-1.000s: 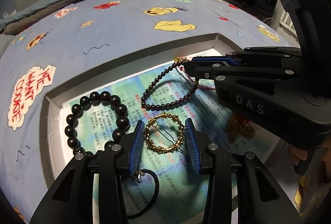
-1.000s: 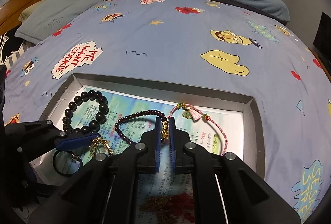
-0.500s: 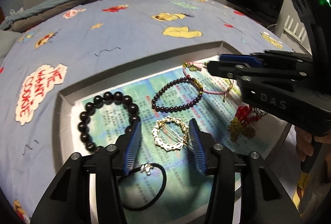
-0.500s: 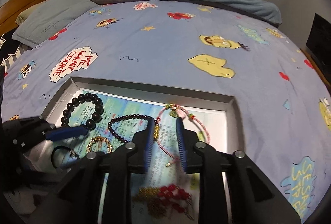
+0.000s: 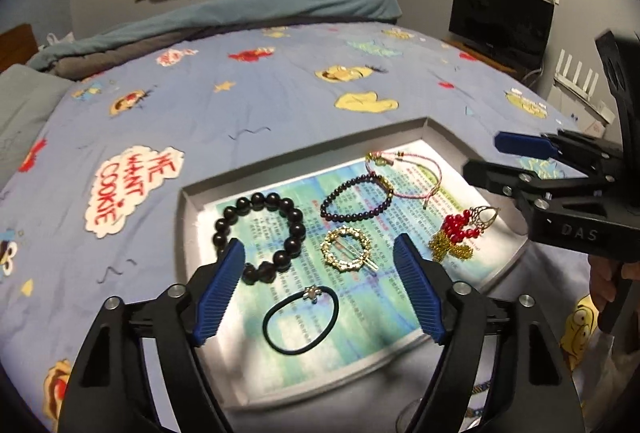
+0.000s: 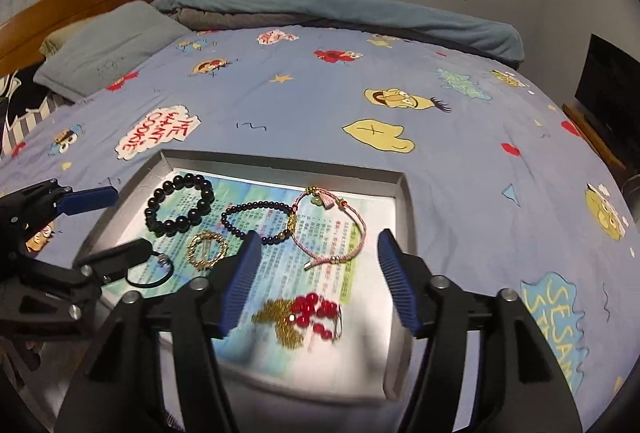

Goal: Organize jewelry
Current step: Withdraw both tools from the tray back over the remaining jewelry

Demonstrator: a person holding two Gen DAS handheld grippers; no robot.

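A shallow grey tray (image 5: 188,217) lies on a bed (image 5: 280,105) covered with a blue cartoon sheet. A printed paper (image 5: 360,317) lines the tray, and the jewelry lies spread on it, each piece apart from the rest.

The left gripper (image 5: 320,293) hangs above the near part of the tray, released; its jaws have just been opening and grip nothing. Below the gap lie the gold ring brooch (image 5: 347,249) and, nearer, the black hair tie (image 5: 301,320). The black bead bracelet (image 5: 260,237) lies at the tray's left side, partly behind the left finger. Farther back are the purple bead bracelet (image 5: 356,199) and the pink cord bracelet (image 5: 404,173), their ends close together. The red bead and gold chain piece (image 5: 460,233) lies at the right.

The right gripper (image 6: 318,277) is also released and empty; its jaws have just been opening as well. It hangs over the tray, with the red and gold piece below the gap and the pink cord bracelet just beyond.
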